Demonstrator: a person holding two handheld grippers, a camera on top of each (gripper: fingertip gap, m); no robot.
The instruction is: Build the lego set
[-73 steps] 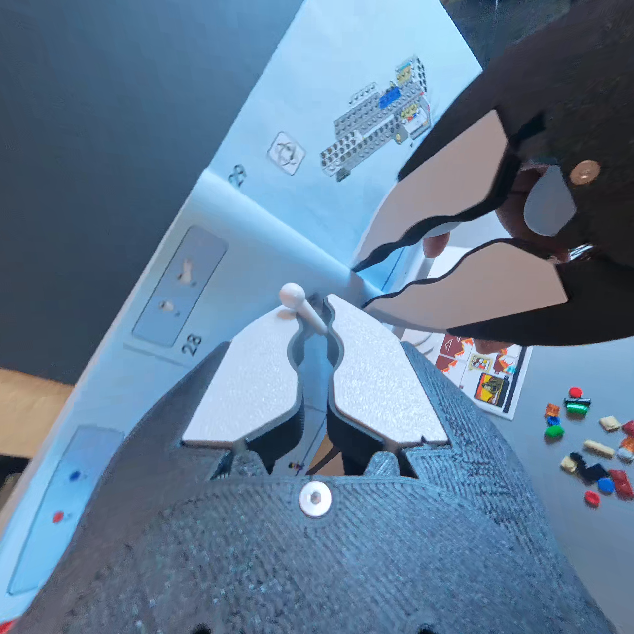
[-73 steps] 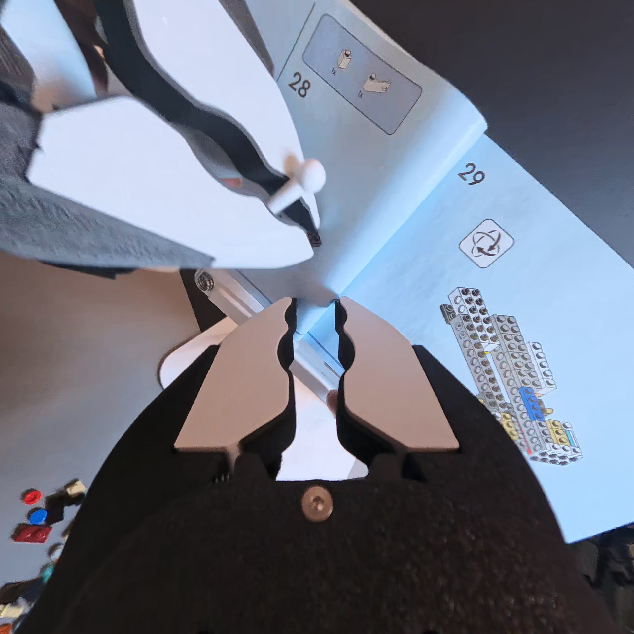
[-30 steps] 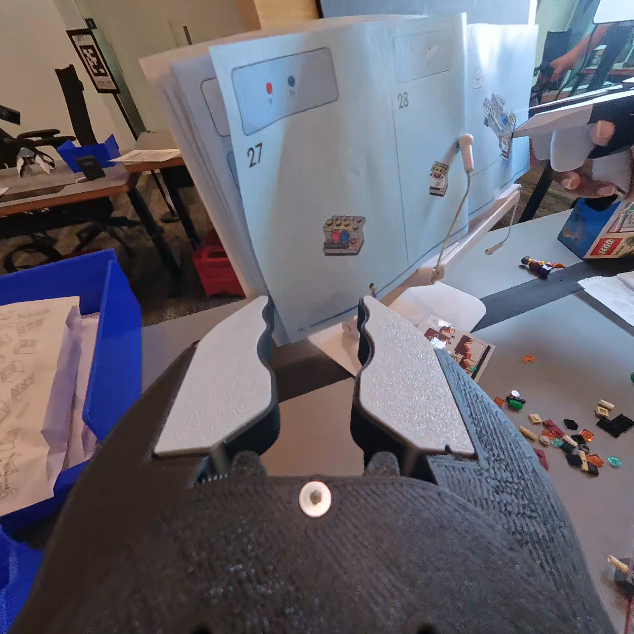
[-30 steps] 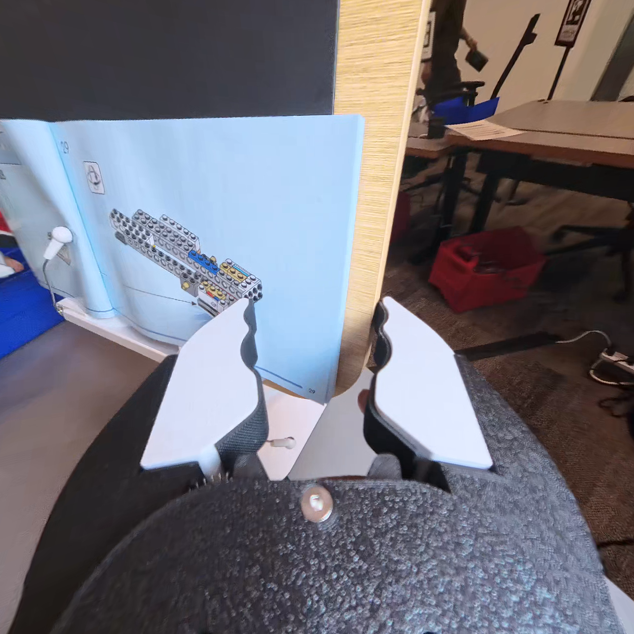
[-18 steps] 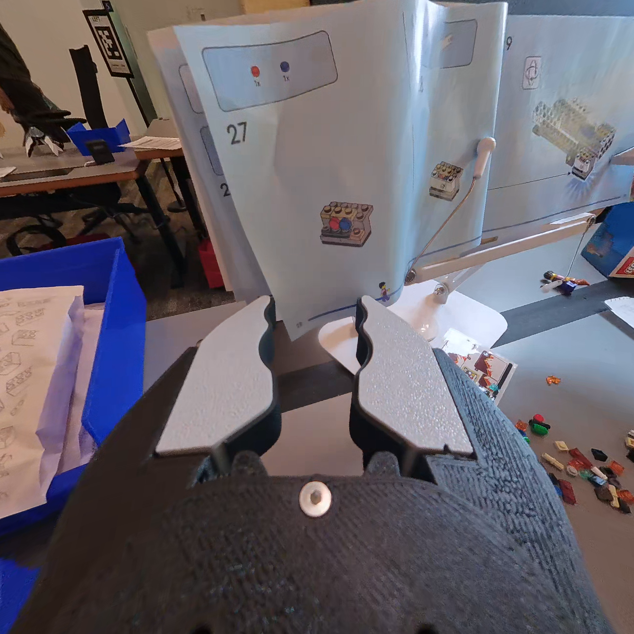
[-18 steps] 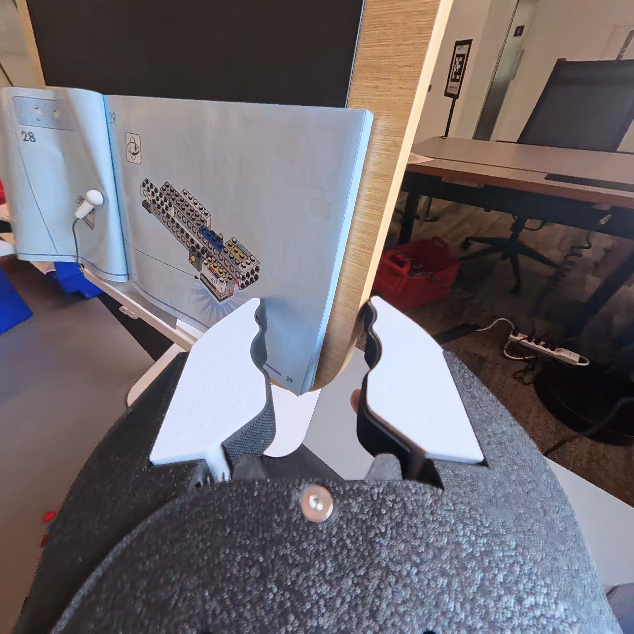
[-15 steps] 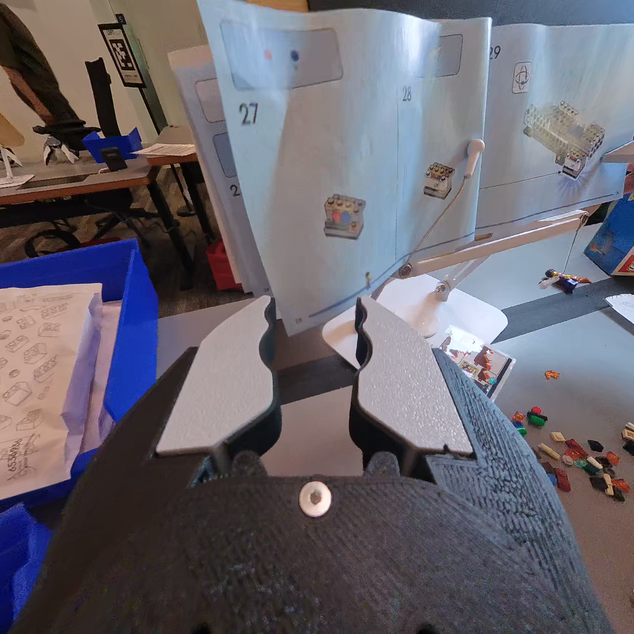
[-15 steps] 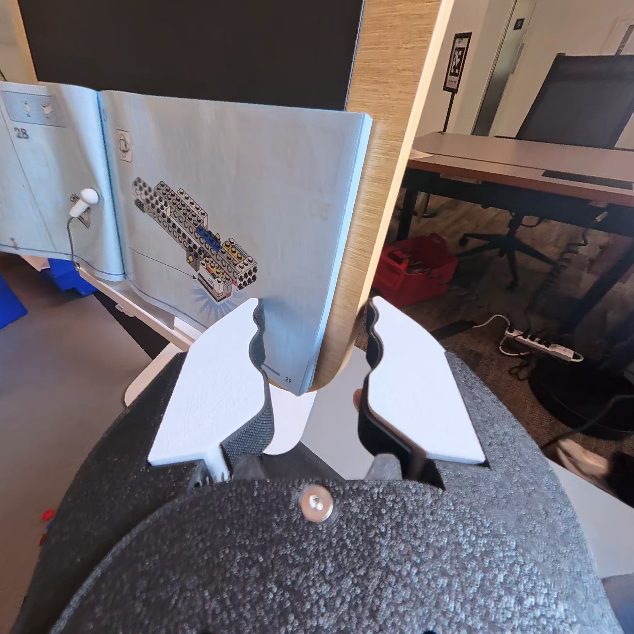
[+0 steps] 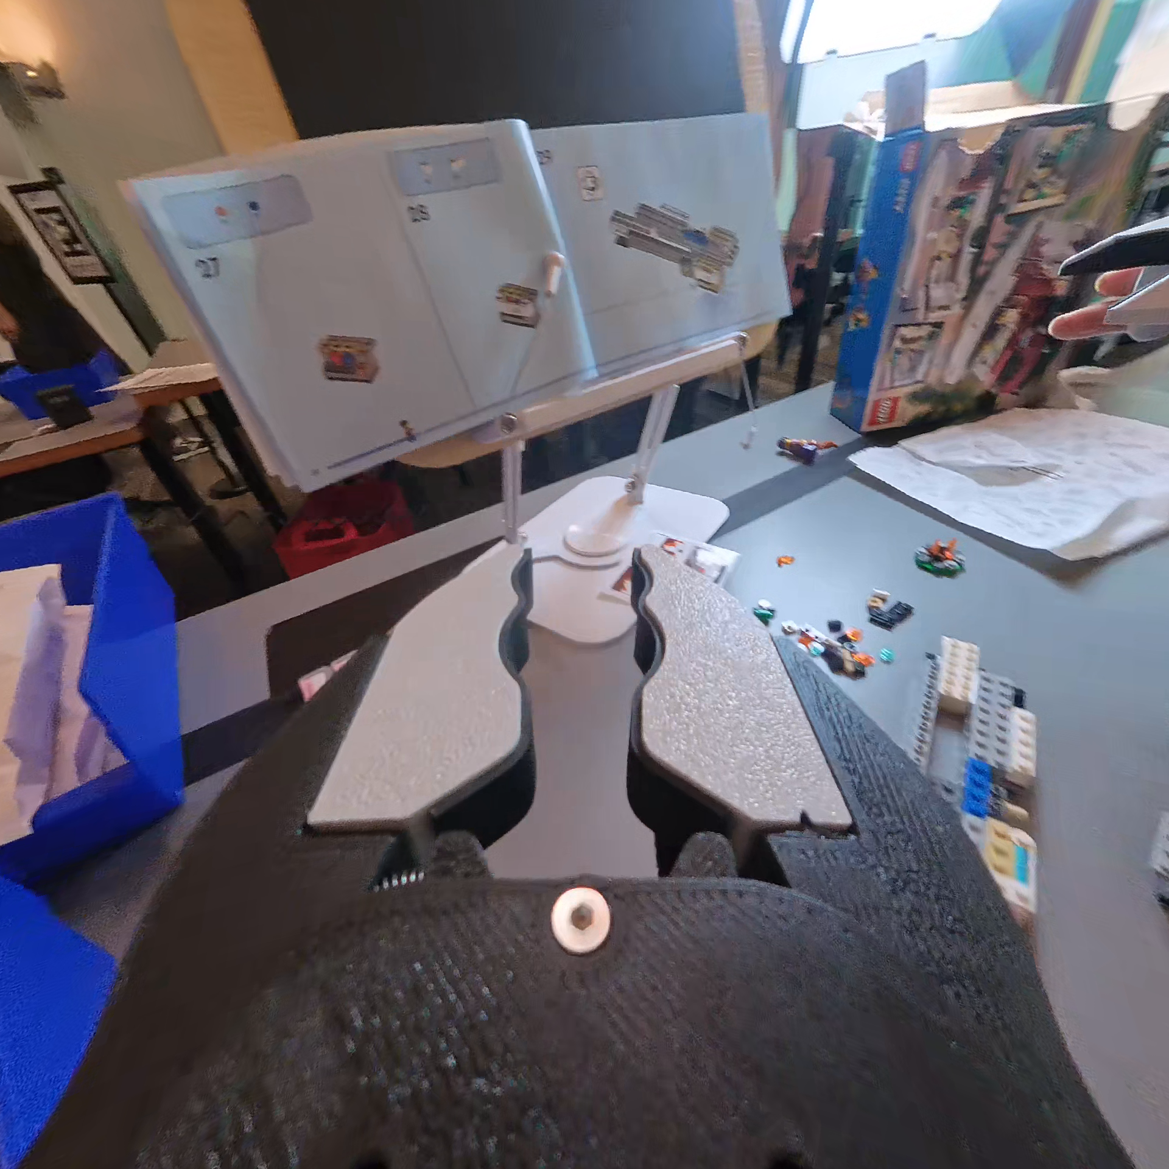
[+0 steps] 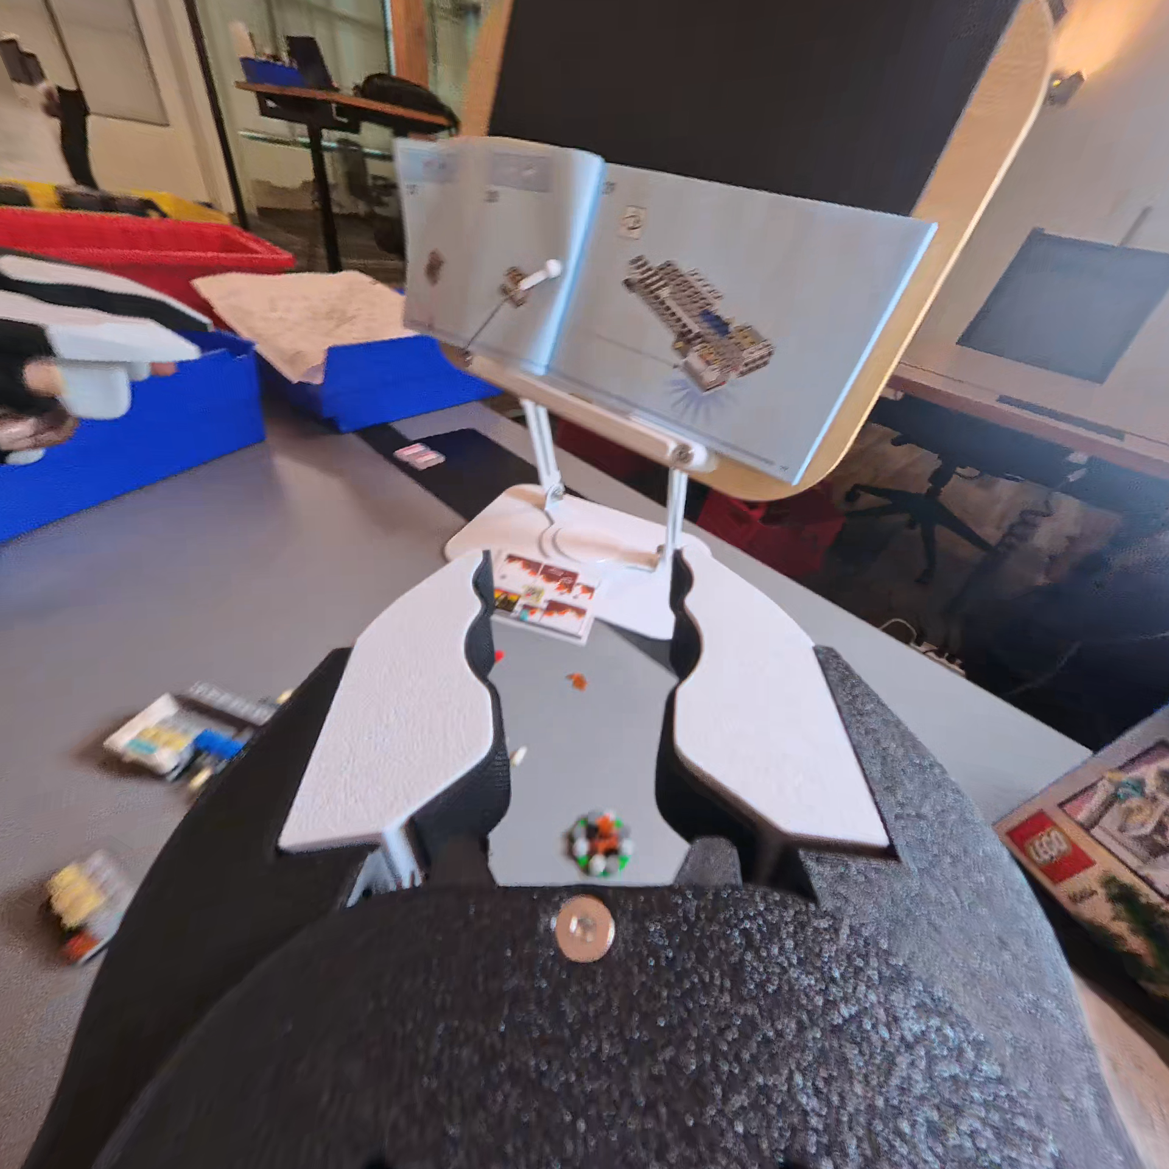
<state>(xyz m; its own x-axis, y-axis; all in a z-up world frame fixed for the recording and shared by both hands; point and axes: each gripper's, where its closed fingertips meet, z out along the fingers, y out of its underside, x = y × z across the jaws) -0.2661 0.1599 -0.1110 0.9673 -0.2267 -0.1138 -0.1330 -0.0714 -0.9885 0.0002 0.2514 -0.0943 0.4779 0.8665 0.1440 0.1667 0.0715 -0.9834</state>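
Left gripper [image 9: 579, 591] jaws apart, empty, above bare grey table [image 9: 1044, 607]. Right gripper [image 10: 579, 591] jaws wide apart, empty; small round green-orange lego assembly [image 10: 598, 844] on table between fingers, not touched. Instruction booklet [image 9: 443, 284] open on white stand [image 9: 623, 519], well ahead of both. Grey-white lego build [image 9: 977, 753] right of left gripper, partly cut by frame edge, blurred. Loose small pieces [image 9: 835, 642] scattered between build and stand. Blue bin [image 9: 120, 683] close at left edge. Lego box [image 9: 987, 265] far right.
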